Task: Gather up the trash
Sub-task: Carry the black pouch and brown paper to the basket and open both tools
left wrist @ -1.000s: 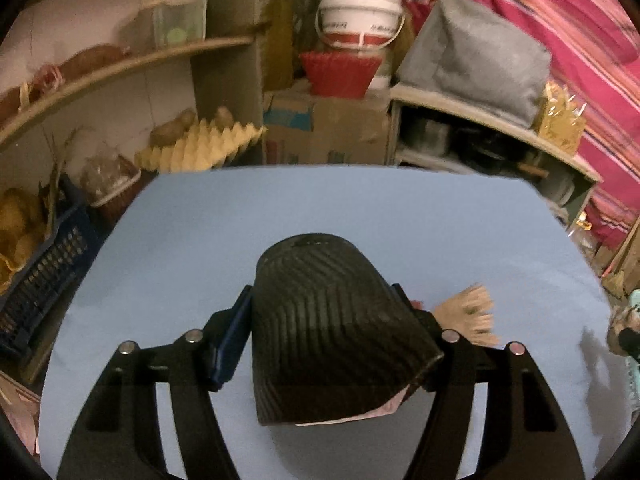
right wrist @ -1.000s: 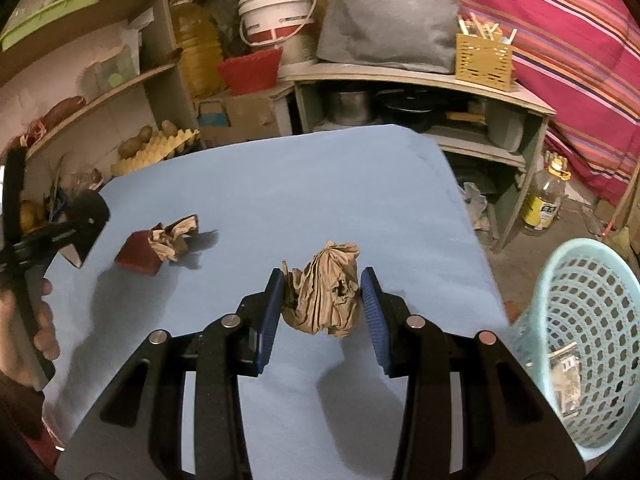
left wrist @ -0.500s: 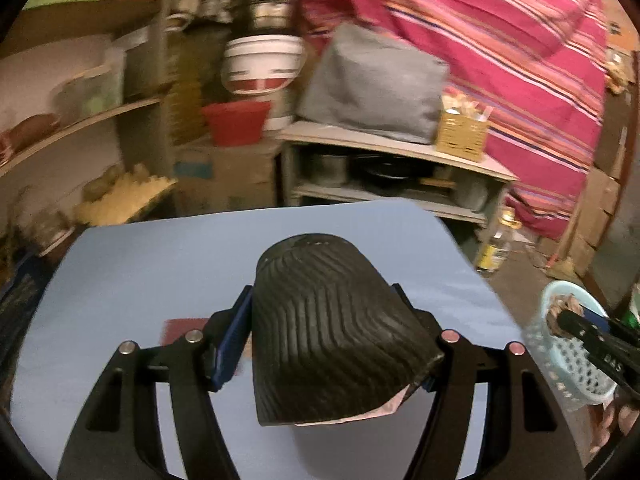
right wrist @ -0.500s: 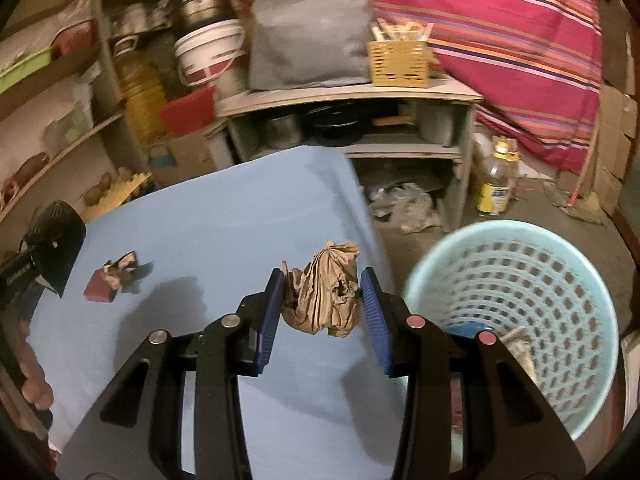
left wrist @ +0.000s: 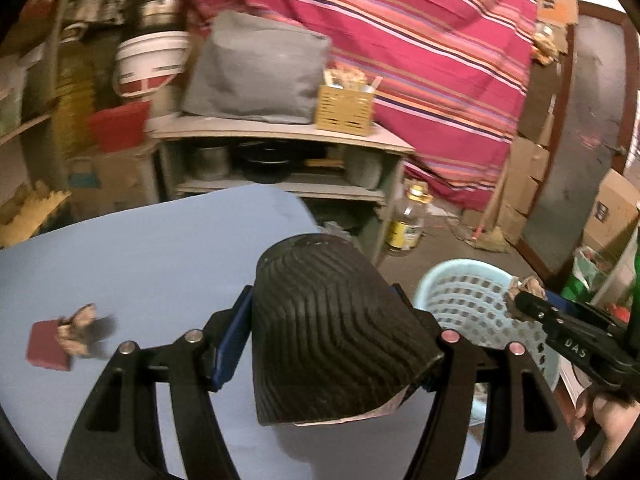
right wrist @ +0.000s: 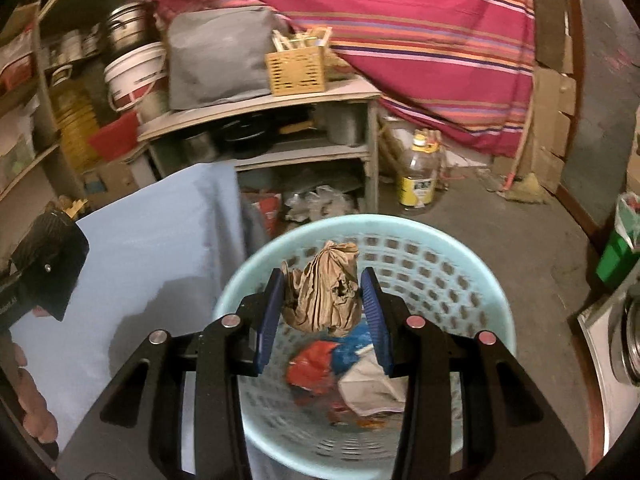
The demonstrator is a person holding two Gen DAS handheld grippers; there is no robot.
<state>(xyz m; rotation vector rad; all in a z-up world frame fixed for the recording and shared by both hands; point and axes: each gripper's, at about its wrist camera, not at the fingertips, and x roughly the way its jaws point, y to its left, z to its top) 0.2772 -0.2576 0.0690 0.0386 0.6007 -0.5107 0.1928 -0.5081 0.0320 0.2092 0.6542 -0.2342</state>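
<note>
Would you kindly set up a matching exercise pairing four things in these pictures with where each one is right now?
Things:
1. paper wad
2. black piece
3. red block
4. bottle

Places:
A. lying on the blue table
B. standing on the floor
C. in the right gripper, above the basket
D. in the left gripper, over the table

Pairs: 1-C, 2-D, 3-A, 4-B
</note>
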